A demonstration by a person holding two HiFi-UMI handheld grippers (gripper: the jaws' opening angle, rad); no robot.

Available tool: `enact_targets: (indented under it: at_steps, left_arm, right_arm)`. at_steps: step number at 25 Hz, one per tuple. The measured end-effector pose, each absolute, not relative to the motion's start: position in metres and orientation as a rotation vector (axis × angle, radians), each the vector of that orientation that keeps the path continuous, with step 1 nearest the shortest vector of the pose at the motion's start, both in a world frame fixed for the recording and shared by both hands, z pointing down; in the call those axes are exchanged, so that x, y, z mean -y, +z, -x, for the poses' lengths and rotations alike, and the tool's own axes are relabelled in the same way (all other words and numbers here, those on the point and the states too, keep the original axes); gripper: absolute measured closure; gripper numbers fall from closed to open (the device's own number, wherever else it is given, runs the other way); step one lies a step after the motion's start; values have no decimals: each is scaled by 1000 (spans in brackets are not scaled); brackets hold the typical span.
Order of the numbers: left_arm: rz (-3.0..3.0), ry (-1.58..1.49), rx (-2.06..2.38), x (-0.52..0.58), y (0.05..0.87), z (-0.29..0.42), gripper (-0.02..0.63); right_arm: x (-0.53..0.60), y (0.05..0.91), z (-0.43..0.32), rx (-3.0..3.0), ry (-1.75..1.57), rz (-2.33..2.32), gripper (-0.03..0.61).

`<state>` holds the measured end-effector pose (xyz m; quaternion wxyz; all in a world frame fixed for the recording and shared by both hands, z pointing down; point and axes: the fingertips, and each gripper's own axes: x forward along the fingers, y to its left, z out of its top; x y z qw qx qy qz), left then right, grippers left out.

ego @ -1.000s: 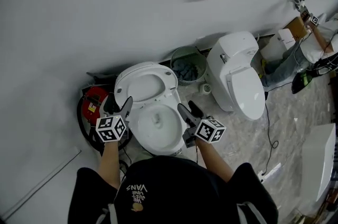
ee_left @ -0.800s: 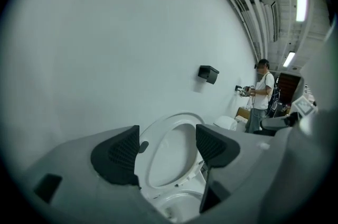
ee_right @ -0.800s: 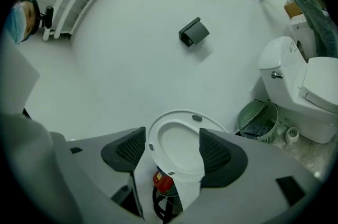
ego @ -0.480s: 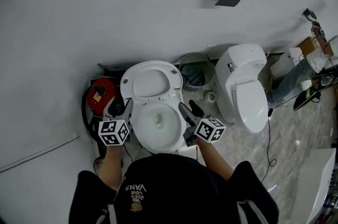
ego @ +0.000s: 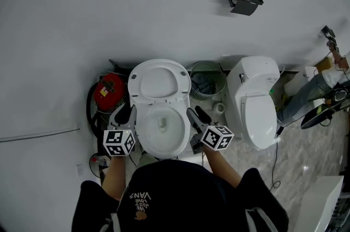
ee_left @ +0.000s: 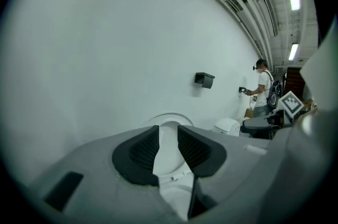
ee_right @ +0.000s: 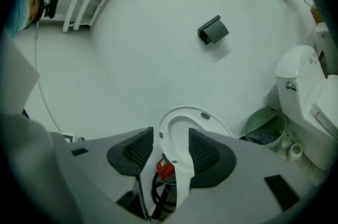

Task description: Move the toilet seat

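Observation:
The white toilet's seat [ego: 158, 81] stands raised against the wall, above the uncovered bowl [ego: 159, 128]. My left gripper [ego: 122, 115] hovers at the bowl's left rim. Its jaws are closing to a narrow gap, with nothing between the pads. In the left gripper view the seat [ee_left: 169, 121] shows beyond that gripper [ee_left: 168, 147]. My right gripper [ego: 196, 116] sits at the bowl's right rim. Its jaws are closing too, stand wider and hold nothing. In the right gripper view the seat [ee_right: 185, 130] shows past that gripper [ee_right: 171, 152].
A second white toilet [ego: 256, 100] with its lid down stands to the right. A green mesh waste basket [ego: 207, 81] sits between the two toilets. A red object [ego: 110, 92] with a black hose lies left of the bowl. A black holder [ego: 244, 0] hangs on the wall, and a person [ego: 328, 83] works at far right.
The left gripper's jaws have narrowed a lot and the right's a little. Both grippers stay beside the bowl, while the head view has swung so the toilet sits more centred.

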<state>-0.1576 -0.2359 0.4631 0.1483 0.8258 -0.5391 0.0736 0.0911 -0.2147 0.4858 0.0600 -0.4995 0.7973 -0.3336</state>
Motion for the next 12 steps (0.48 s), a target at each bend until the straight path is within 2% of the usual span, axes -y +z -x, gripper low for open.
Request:
enact_targets:
  at_steps: [6,12]
  left_arm:
    - [-2332,180,1641,204,457,150,595]
    - [-2291,168,1651,172,465,134,612]
  right_arm:
    - [205,480,-99,-2495,-977,1450,433]
    - [197,475,-106,-2547,-935,1412,527]
